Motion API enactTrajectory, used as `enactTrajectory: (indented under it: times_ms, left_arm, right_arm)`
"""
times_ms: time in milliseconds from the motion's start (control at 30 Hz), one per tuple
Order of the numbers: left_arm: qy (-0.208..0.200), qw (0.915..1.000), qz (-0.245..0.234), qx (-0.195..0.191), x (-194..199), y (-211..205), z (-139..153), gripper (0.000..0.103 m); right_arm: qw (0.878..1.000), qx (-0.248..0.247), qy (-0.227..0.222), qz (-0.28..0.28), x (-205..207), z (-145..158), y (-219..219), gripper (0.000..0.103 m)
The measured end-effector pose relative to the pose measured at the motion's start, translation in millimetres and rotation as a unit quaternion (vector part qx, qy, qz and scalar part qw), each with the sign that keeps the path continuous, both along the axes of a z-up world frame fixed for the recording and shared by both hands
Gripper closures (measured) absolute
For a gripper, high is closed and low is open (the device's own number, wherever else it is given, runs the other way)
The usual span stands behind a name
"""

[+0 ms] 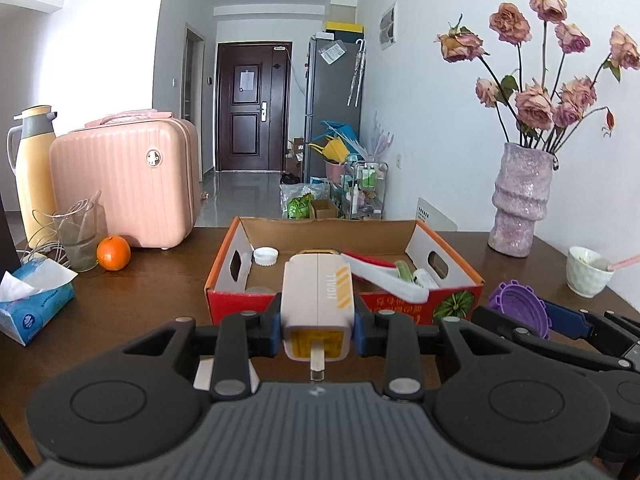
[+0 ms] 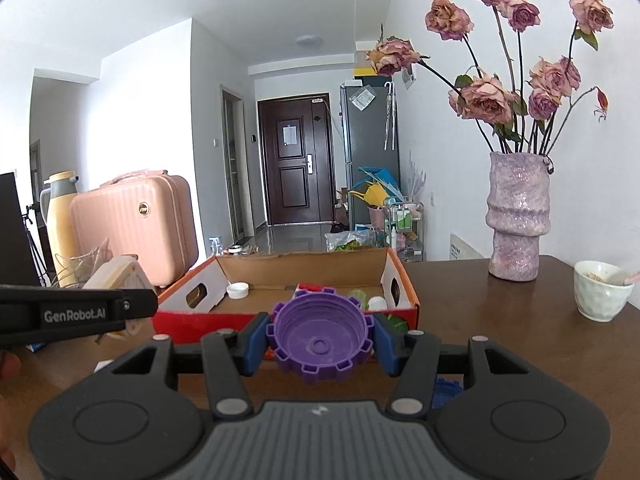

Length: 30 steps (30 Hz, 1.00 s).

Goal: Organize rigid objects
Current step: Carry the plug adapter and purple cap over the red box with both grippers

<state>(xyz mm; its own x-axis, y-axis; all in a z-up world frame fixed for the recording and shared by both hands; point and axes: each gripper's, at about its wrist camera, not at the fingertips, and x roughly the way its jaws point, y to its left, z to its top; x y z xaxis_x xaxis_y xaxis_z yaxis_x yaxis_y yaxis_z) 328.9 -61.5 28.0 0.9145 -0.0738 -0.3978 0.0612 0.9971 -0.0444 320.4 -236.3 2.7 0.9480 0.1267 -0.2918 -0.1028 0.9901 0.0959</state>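
Left gripper (image 1: 318, 330) clamps a beige charger (image 1: 318, 296); right gripper (image 2: 320, 344) clamps a purple cap (image 2: 320, 340). Both hang at lower centre, short of the cardboard box (image 2: 304, 268). Next, I judge, each load goes over its rim.

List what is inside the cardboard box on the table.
Inside the cardboard box: a white cap near the left wall, a red-and-white item and a green piece toward the right. The held charger and purple lid hide the box's near floor.

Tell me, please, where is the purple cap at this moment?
The purple cap is clamped between the fingers of the right gripper, centre of the right wrist view, just in front of the cardboard box on the wooden table.
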Motion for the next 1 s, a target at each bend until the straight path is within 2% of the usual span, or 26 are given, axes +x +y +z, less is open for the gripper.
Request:
enactTrajectory:
  times_ms: [533,1000]
  left_arm:
    - [0.004,0.9988,0.034,-0.034,55.5,8.9,6.4,0.071]
    - [0.010,0.9980,0.050,-0.038,104.2,7.0,3.7,0.071]
  right_arm:
    - [1.000,0.005,-0.002,-0.007,56.1,11.1,-0.6,0.050]
    - [1.000,0.000,0.015,0.000,102.2,7.8,5.1,0.050]
